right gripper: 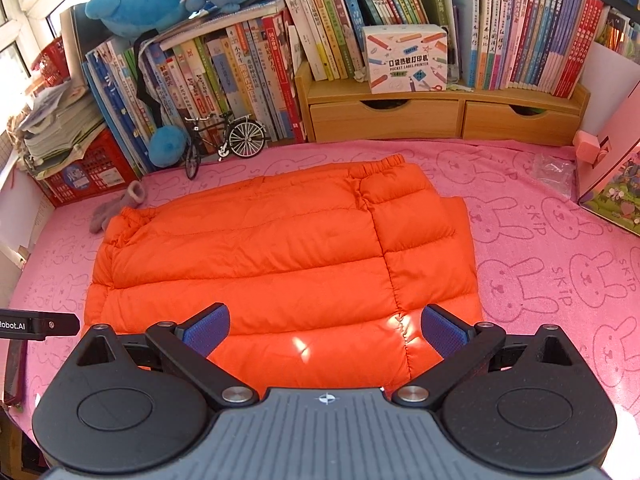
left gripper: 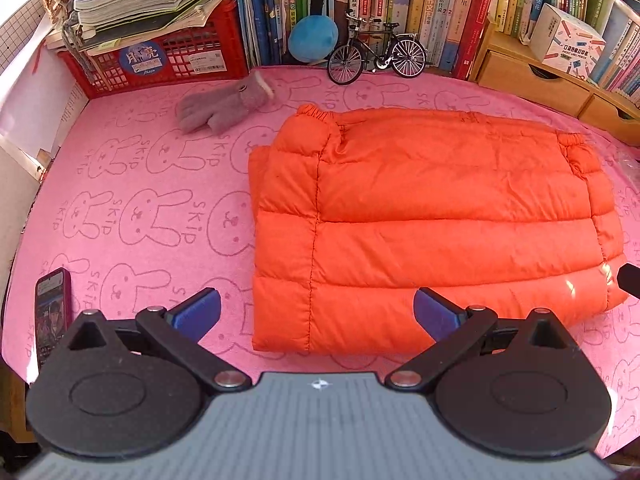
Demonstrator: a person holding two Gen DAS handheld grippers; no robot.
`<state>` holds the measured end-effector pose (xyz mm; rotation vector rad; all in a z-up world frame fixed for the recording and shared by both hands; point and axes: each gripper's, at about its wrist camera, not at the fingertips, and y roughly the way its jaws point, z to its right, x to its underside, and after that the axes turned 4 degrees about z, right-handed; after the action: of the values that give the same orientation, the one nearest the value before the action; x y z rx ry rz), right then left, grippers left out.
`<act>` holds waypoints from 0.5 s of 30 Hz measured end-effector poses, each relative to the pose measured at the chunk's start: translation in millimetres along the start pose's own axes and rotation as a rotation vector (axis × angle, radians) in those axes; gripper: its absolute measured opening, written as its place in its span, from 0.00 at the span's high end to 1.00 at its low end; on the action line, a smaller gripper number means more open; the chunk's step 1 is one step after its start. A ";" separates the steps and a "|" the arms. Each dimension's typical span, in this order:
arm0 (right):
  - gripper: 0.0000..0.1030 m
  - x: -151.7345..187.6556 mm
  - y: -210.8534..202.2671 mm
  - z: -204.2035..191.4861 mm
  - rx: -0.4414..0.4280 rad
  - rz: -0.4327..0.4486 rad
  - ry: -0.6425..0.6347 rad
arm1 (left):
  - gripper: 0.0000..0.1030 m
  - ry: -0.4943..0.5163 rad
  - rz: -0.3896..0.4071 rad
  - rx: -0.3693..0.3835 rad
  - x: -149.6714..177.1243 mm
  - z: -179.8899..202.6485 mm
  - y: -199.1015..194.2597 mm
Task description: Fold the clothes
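An orange puffer jacket (left gripper: 420, 216) lies flat on the pink rabbit-print cloth (left gripper: 140, 208), its sleeves folded in over the body. My left gripper (left gripper: 318, 314) hovers open over the jacket's near left edge, nothing between its blue pads. In the right wrist view the same jacket (right gripper: 280, 256) fills the middle, elastic cuffs at the far side. My right gripper (right gripper: 326, 330) is open above the jacket's near hem, holding nothing. The tip of the other gripper (right gripper: 40, 326) shows at the left edge.
A grey knitted glove (left gripper: 224, 106) lies beyond the jacket. A phone (left gripper: 52, 312) rests near the front left. A toy bicycle (left gripper: 376, 56), red crate (left gripper: 160, 60), rows of books, a wooden drawer shelf (right gripper: 440, 114) and clear plastic wrap (right gripper: 554, 172) line the back.
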<state>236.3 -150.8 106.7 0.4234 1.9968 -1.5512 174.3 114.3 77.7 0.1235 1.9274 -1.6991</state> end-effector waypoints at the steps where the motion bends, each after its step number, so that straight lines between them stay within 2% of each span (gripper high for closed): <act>1: 0.00 1.8 -0.4 1.6 0.002 -0.003 0.007 | 0.00 0.000 -0.003 0.001 0.8 0.2 0.4; 9: 0.00 14.2 -1.9 12.9 0.021 -0.021 0.041 | 0.00 -0.008 -0.023 -0.003 5.1 0.8 4.0; 15: 0.00 22.2 6.6 31.7 0.033 -0.053 0.114 | 0.00 -0.006 -0.037 -0.016 7.9 1.8 8.7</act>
<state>230.2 -181.4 82.8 0.4864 2.0861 -1.6276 172.0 112.0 66.3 0.0770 1.9504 -1.7056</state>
